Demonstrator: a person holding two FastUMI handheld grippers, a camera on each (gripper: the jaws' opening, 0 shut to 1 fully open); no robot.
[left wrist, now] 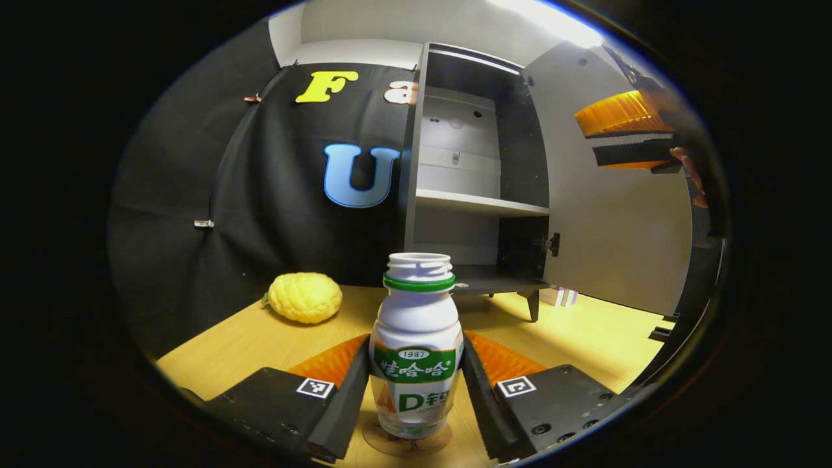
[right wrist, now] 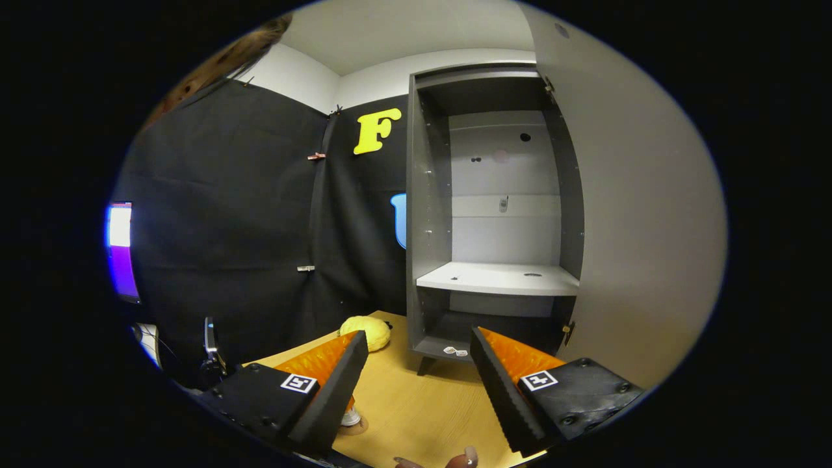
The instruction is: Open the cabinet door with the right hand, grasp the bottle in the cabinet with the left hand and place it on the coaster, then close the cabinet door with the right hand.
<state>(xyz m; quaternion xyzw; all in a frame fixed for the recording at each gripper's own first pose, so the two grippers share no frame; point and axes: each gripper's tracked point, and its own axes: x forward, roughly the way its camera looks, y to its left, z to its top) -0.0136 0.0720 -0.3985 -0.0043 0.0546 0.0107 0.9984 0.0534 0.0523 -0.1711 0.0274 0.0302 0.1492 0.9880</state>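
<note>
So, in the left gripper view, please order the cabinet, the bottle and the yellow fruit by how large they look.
1. Cabinet, with its open door: clearly largest.
2. Bottle: it sits very near the camera, between the fingers, so it looks inflated.
3. Yellow fruit: smallest, though it lies farther off, so its true rank against the bottle is unsure.

Both views toward open cabinet (left wrist: 478,195), seemingly near.

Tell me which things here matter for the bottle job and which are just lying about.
Job:
bottle, between the left gripper fingers, standing on the coaster
cabinet, its door open
right gripper, open, holding nothing

Lying about:
yellow bumpy fruit on the table
</note>
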